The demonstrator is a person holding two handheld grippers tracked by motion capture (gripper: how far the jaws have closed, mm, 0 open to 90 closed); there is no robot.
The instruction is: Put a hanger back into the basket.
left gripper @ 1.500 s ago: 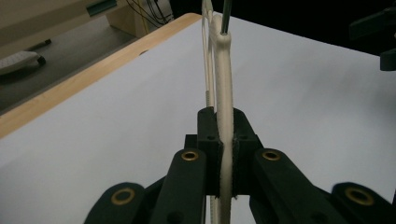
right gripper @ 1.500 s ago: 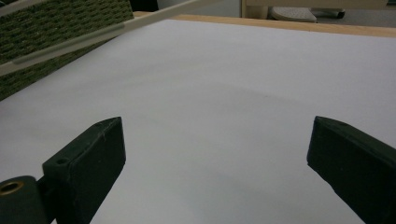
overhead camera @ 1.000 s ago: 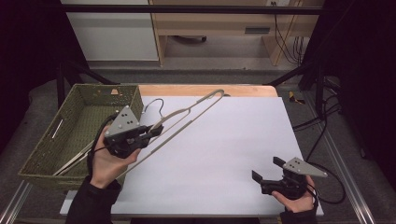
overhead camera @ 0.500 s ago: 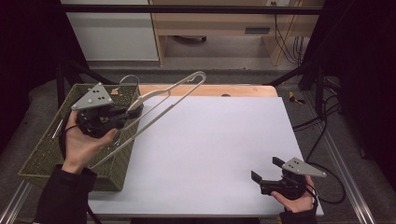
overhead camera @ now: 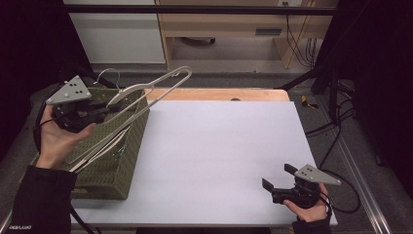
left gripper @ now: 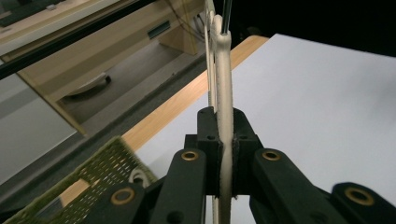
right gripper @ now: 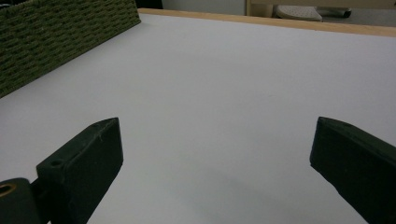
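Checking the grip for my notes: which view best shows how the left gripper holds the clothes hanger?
The left gripper view: the left gripper has its jaws shut on the cream hanger. The high view shows the hanger whole, above the green basket, with the grip small. The right gripper view shows a basket wall.

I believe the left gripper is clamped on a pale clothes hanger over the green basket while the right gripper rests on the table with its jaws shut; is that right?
Not quite: the right gripper rests with its jaws wide open, as the right gripper view shows. The rest stands: the left gripper is clamped on the pale hanger over the green basket.
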